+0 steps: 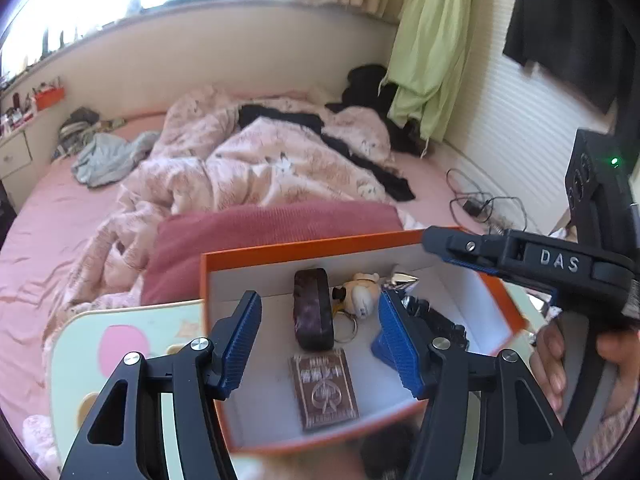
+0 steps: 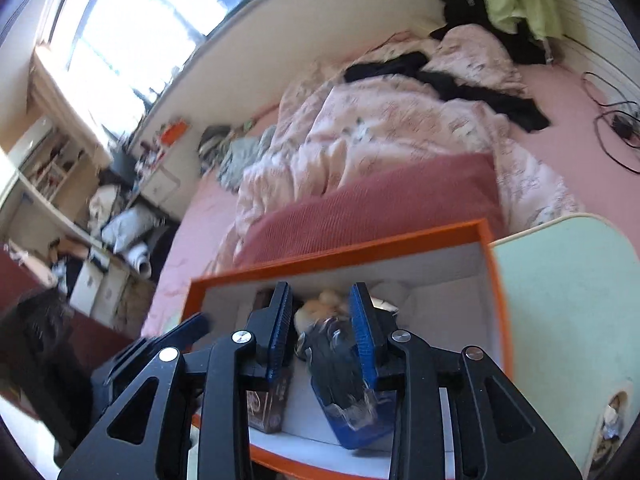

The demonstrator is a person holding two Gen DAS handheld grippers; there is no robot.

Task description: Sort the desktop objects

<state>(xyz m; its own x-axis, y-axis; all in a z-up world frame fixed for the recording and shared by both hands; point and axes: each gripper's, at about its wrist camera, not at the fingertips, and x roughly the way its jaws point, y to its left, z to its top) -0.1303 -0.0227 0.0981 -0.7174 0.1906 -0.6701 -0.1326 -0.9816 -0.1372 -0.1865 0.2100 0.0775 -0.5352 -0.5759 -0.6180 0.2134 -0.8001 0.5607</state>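
Orange box (image 1: 308, 249), white-lined and rectangular, on the pale tabletop (image 1: 132, 320). Inside: glossy brown card pack (image 1: 324, 388) lying flat, dark oblong case (image 1: 314, 310), plush keyring (image 1: 362, 290), blue tray (image 2: 356, 416) of black clips. Left gripper (image 1: 318, 340), ribbed blue pads, jaws apart, empty. Right gripper (image 2: 322, 332) narrowly apart above tray; contact unclear.

Raised letters "DAS" on the right gripper (image 1: 464, 254); card box (image 1: 324, 390) print seemingly illegible.
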